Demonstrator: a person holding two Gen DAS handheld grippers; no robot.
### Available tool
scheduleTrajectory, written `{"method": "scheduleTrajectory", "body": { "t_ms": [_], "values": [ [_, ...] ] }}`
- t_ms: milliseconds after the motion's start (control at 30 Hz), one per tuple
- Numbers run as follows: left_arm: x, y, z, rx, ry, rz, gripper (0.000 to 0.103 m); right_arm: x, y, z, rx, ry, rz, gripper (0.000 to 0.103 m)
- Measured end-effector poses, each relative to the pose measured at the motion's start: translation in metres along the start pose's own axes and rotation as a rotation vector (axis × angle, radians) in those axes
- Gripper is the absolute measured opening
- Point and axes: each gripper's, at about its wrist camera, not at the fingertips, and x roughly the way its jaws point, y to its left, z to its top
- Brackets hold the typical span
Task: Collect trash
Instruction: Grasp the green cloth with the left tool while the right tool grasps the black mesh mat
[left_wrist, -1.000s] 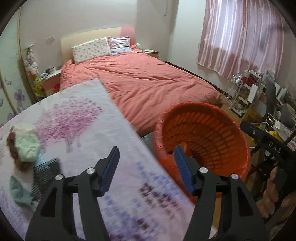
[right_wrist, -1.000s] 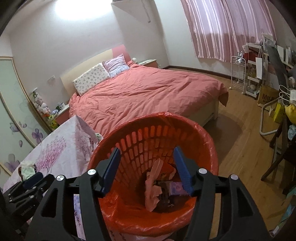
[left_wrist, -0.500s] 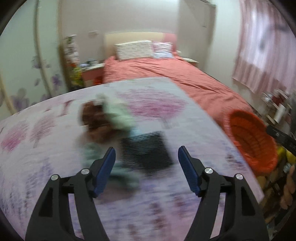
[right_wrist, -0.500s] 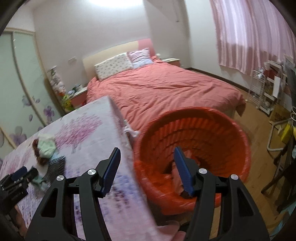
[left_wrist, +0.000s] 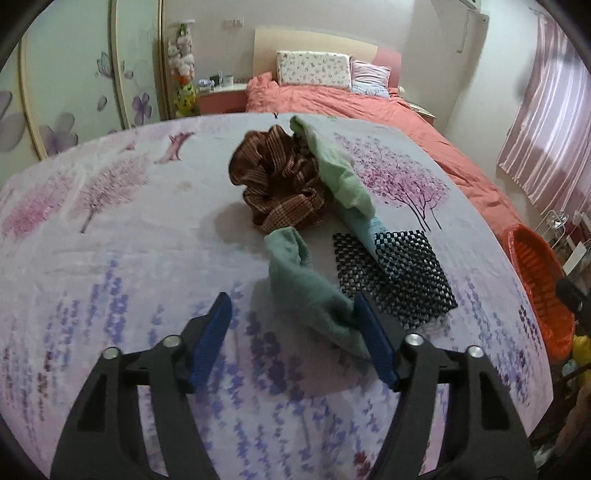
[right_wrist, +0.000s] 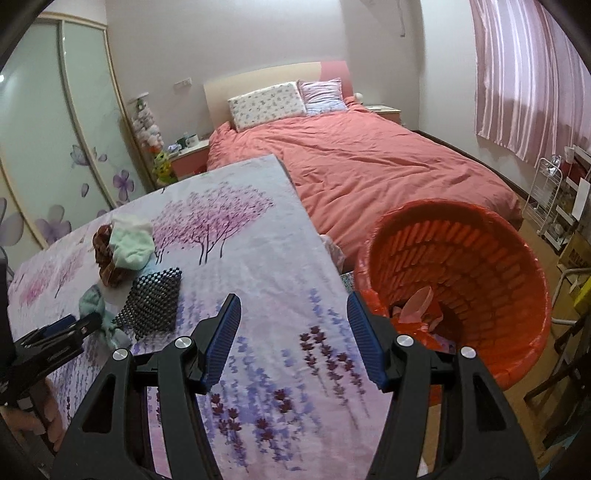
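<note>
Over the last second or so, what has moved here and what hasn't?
The left gripper swung away from the orange basket to the cloth pile, its jaws now closing around the near green cloth, not gripping yet. The right gripper shifted off the basket towards the flowered table, jaws open and empty. The brown cloth, black mesh mat and basket stayed put.
</note>
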Motion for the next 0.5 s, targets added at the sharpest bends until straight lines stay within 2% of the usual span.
{"method": "scheduleTrajectory", "body": {
  "t_ms": [33,100,267,367,500],
  "values": [
    [0.003,-0.001,0.0,-0.002,0.009,0.0,0.055,0.001,0.003,0.0,-0.004,0.002,0.001,0.06],
    [0.011,0.0,-0.001,-0.013,0.036,-0.002,0.036,0.004,0.009,-0.001,-0.013,0.008,0.004,0.06],
    [0.013,0.004,0.0,-0.028,0.033,-0.034,0.014,0.011,0.023,-0.004,-0.038,0.028,0.02,0.06],
    [0.011,0.01,0.002,-0.034,0.028,-0.025,0.01,0.014,0.033,-0.006,-0.057,0.036,0.028,0.06],
    [0.002,0.031,0.007,-0.033,-0.001,0.019,0.01,0.017,0.044,-0.007,-0.081,0.047,0.043,0.06]
  ]
}}
